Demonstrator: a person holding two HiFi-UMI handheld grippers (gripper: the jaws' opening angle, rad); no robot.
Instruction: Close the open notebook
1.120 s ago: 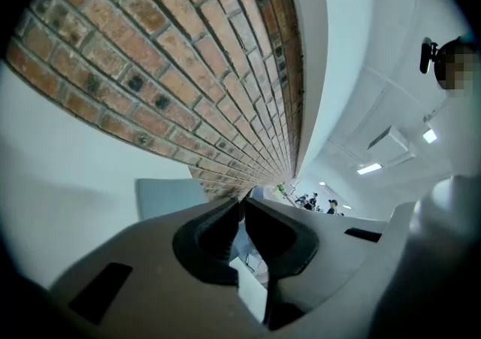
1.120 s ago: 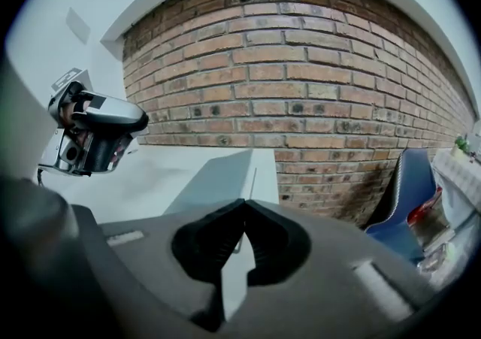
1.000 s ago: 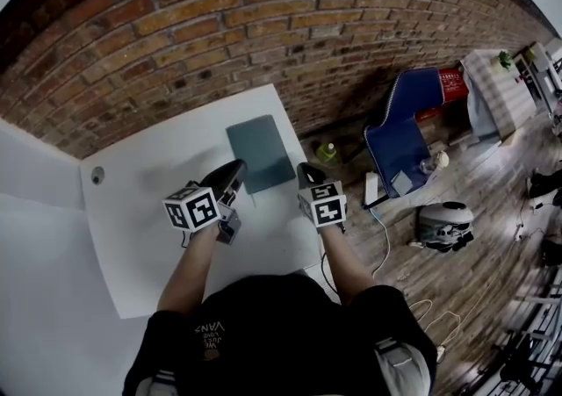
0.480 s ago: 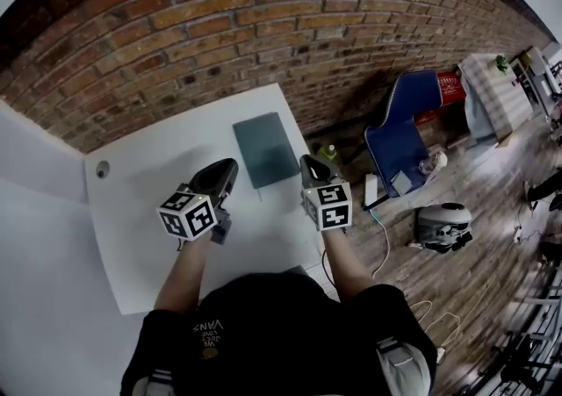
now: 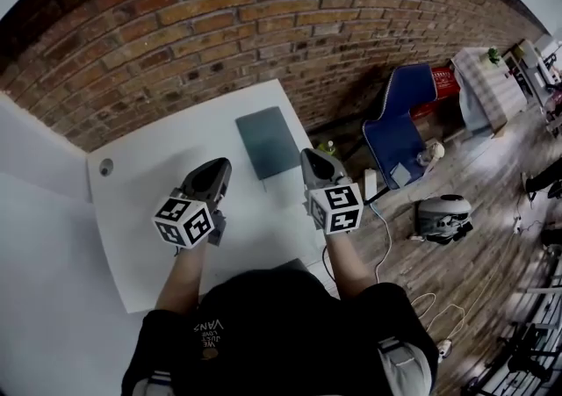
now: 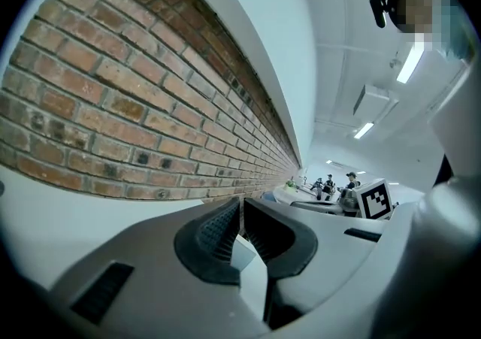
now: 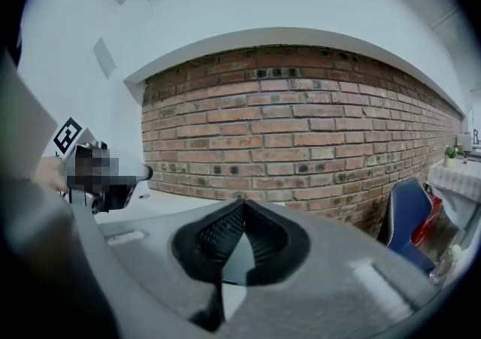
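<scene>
A dark teal notebook (image 5: 269, 141) lies closed and flat on the white table (image 5: 140, 210), near its far right edge below the brick wall. My left gripper (image 5: 217, 168) hovers to the notebook's near left, apart from it. Its jaws are closing, the tips meeting with nothing between them (image 6: 241, 201). My right gripper (image 5: 310, 158) hangs just right of the notebook's near corner, over the table edge, shut and empty (image 7: 240, 204). Neither gripper view shows the notebook; both look at the brick wall.
A brick wall (image 5: 219, 25) runs behind the table. A round cable hole (image 5: 106, 168) sits at the table's left. On the wooden floor to the right are a blue chair (image 5: 395, 131), a green bottle (image 5: 327, 149), a helmet (image 5: 442, 217) and cables.
Both grippers have lifted and drawn back from the notebook toward the person, and the left one has rolled. The notebook stays closed in place.
</scene>
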